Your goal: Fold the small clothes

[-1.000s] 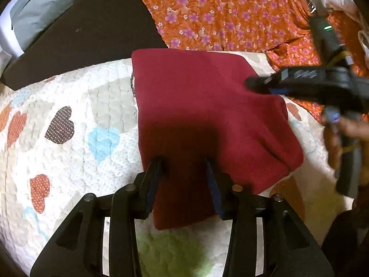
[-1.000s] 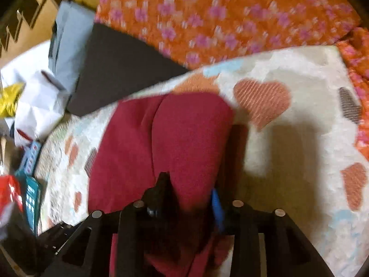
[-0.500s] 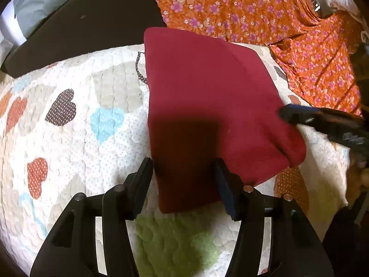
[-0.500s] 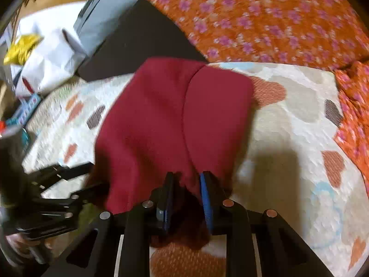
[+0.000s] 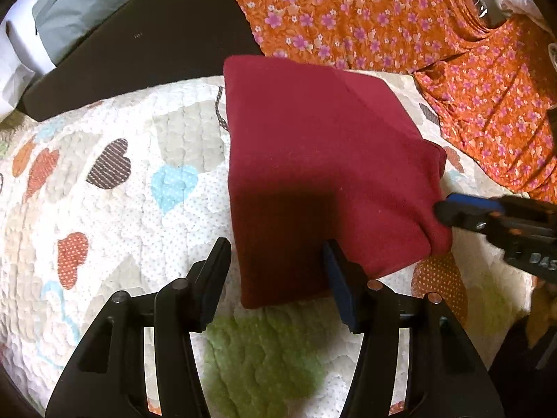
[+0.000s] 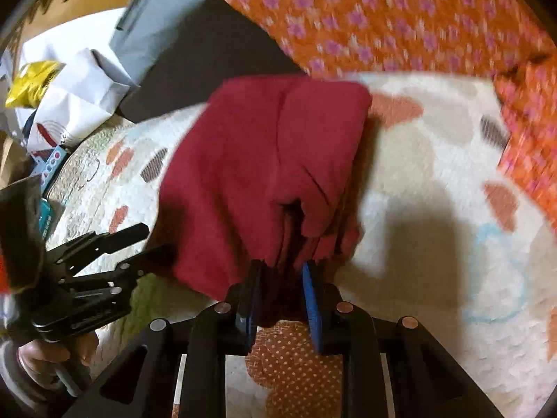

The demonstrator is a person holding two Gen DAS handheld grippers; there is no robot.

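On the heart-patterned white quilt (image 5: 115, 216), the dark red knit garment (image 5: 313, 160) lies as a compact, roughly rectangular packet with several layers stacked at its right-hand end, so the folding looks largely done. In the right wrist view a seam or fold line runs down its middle, and the bunched layers at the near edge sit between the blue-padded fingers of the right claw (image 6: 282, 280). Those fingers stand a little apart with cloth between them; whether they are pinching it or slack around it I cannot tell.

The left claw (image 5: 276, 261) is spread wide, its fingers straddling the near edge of the packet without gripping anything. It reads as free, ready either to press the cloth flat or to take a corner.

What seems left, judging by the lie of the cloth:
- the right end is puffy and uneven, so it probably wants smoothing or one last tuck;
- the right claw has to come clear of the layers without dragging them open;
- the orange floral fabric (image 5: 383, 17) beyond the quilt is spread out unfolded, though whether it belongs to the task is not clear.
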